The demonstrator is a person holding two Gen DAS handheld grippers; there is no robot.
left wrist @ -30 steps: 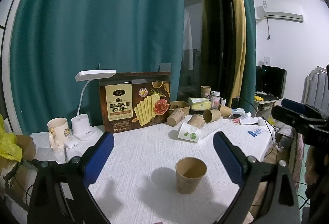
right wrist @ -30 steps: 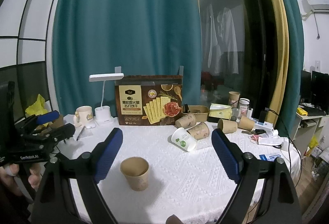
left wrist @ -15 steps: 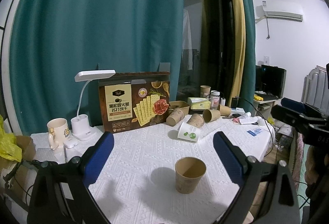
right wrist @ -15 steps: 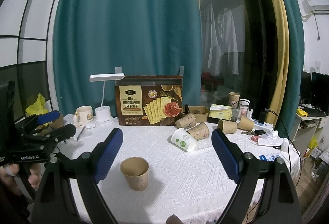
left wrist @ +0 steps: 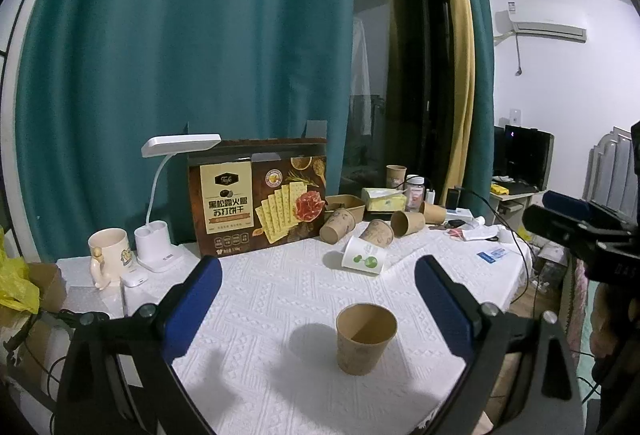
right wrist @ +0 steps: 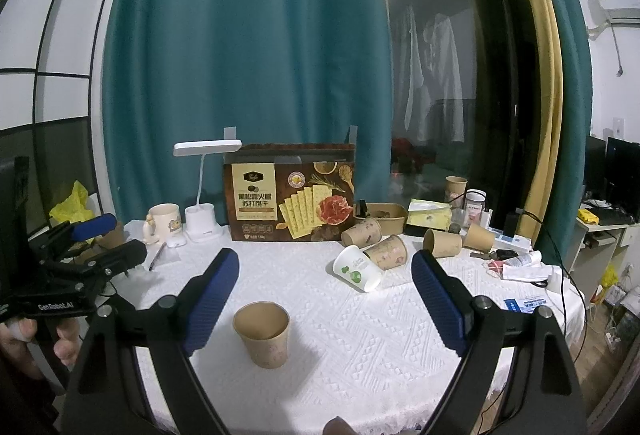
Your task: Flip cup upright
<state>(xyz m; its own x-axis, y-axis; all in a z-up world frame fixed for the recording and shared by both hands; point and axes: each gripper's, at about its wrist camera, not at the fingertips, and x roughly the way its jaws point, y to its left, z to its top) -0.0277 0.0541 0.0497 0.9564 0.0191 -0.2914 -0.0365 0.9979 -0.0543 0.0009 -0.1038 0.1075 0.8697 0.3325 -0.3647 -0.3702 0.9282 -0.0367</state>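
A brown paper cup (left wrist: 365, 339) (right wrist: 263, 334) stands upright on the white tablecloth (left wrist: 272, 307) near the front edge. Nothing grips it. My left gripper (left wrist: 318, 305) is open, its blue pads wide apart, with the cup low between them and toward the right pad. My right gripper (right wrist: 326, 305) is open too, and the cup sits just inside its left pad. Farther back a white cup with green dots (left wrist: 365, 261) (right wrist: 357, 273) lies on its side among several brown cups (right wrist: 386, 252) lying tipped over.
A brown cracker box (right wrist: 290, 207), a white desk lamp (right wrist: 202, 191) and a cream mug (right wrist: 163, 222) line the back left. A tissue pack (right wrist: 429, 216), jars and cables crowd the back right. A teal curtain hangs behind. A hand (right wrist: 24, 339) holds the left gripper's handle.
Almost nothing has moved. Both grippers stay open and the upright cup keeps its place, with only a slight drift of the views.
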